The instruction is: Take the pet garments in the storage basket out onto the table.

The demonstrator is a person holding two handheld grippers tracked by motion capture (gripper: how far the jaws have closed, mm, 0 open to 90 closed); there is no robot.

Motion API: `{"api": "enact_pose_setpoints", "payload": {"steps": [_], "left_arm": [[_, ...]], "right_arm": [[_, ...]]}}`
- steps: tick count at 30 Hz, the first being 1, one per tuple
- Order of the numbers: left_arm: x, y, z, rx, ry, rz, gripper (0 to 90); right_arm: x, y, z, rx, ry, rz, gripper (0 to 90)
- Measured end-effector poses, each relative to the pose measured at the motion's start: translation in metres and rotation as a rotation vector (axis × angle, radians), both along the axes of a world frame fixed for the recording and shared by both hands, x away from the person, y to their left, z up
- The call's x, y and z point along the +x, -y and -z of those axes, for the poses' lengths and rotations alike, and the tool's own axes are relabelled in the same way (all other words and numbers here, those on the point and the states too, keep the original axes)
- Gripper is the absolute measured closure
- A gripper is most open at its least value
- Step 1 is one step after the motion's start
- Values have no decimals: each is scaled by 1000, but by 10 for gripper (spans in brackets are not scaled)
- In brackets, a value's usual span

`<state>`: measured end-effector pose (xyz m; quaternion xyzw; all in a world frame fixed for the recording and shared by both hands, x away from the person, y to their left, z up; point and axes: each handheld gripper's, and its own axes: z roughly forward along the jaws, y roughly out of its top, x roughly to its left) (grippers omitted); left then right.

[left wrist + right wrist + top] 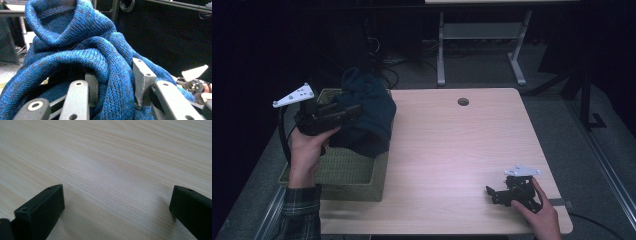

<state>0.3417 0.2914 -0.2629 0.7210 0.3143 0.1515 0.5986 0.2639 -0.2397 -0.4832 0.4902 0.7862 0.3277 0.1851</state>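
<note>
Blue knit garment [364, 117] at frame left, over our woven basket [337, 172], hiding its far wall | left gripper [343, 114] pinching a fold | right gripper [493, 194] lower right, jaws spread on table [452, 145]

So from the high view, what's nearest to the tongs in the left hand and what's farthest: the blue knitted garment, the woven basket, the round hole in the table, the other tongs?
1. Blue knitted garment: pinched in the left tongs.
2. Woven basket: just below, at the table's left edge.
3. Round hole: mid-table, toward the far edge.
4. Right tongs: near right corner, resting on the table.
</note>
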Motion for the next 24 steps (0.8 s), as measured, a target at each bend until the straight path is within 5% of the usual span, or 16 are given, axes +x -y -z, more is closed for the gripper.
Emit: {"api": "enact_pose_setpoints", "payload": {"steps": [24], "left_arm": [[16, 72, -13, -34, 49, 150, 618]], "right_arm": [[0, 0, 0, 1, -2, 0, 0]]}}
